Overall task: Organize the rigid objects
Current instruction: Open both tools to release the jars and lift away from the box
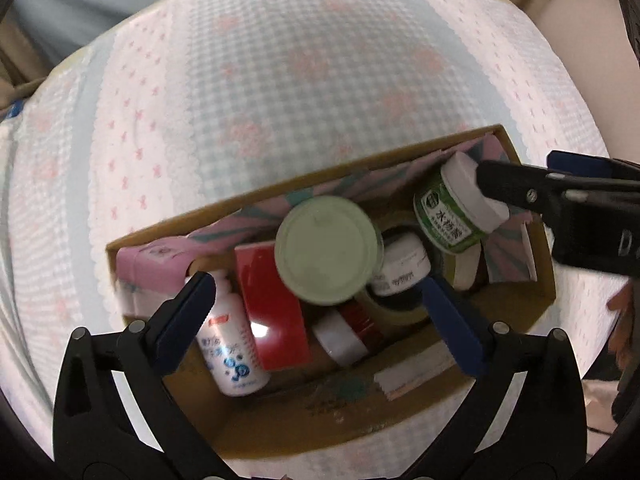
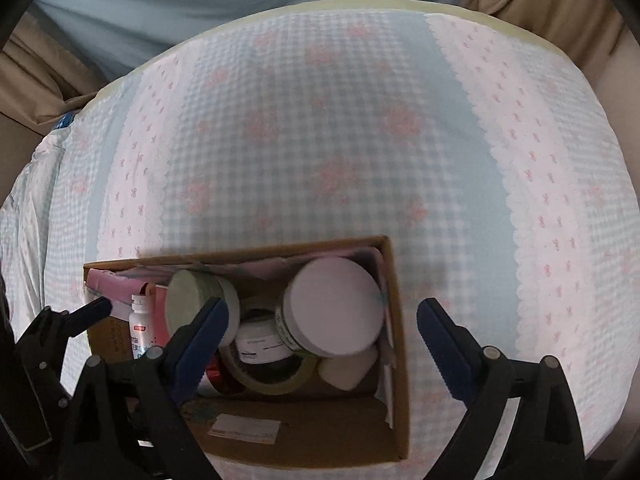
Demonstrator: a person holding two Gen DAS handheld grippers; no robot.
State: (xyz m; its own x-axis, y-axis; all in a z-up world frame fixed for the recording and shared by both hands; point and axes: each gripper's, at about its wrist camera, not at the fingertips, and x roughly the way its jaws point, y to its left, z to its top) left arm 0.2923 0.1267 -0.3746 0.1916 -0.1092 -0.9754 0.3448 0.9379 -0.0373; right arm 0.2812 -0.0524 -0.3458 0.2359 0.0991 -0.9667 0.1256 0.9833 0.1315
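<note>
Box: while it sits on the checked desk cloth [image 2: 320, 140], the cardboard box [image 2: 394, 280] holds one green-lidded jar [image 1: 326, 250]; one green-labelled jar [image 1: 448, 216]; one white bottle [image 1: 234, 354]; one red box [image 1: 272, 304]; one tape roll [image 1: 400, 314]
Left claw [image 1: 320, 320]: spread, empty, over the box
Right claw [image 2: 320, 340]: spread, empty

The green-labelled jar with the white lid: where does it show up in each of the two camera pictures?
Left wrist view: green-labelled jar sits tilted at the right end of the cardboard box, just under the tip of the right gripper.
Right wrist view: same jar, lid towards the camera, at the box's right end, between that gripper's open fingers.
Shared landmark: the tape roll lying beside it.
</note>
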